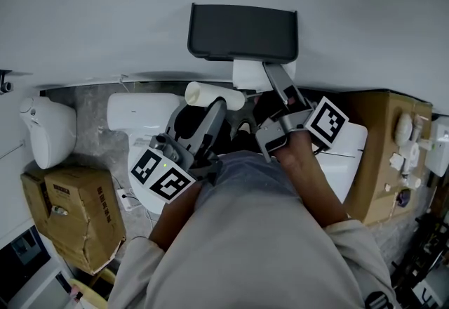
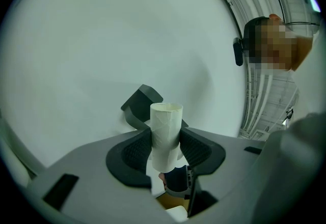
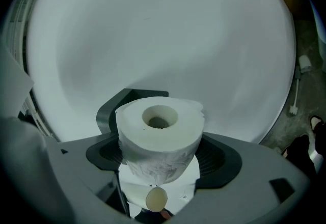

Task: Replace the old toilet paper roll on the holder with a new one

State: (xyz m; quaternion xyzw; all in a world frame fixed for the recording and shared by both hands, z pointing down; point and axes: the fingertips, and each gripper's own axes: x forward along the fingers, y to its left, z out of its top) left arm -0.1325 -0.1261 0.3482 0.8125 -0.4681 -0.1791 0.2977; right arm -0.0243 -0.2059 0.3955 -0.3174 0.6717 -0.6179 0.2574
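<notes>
While left gripper (image 2: 166, 142) clamps empty tube (image 2: 166, 121); right gripper (image 3: 160, 156) clamps full roll (image 3: 160, 134)

We can read no words, brands or numbers. The only signs are black-and-white square marker patterns on the left gripper (image 2: 165, 139) cube (image 1: 161, 175), left of centre in the head view, and on the right gripper (image 3: 159, 151) cube (image 1: 327, 121), right of centre. The label on the cardboard box (image 1: 66, 216) at lower left is too small to read.
</notes>
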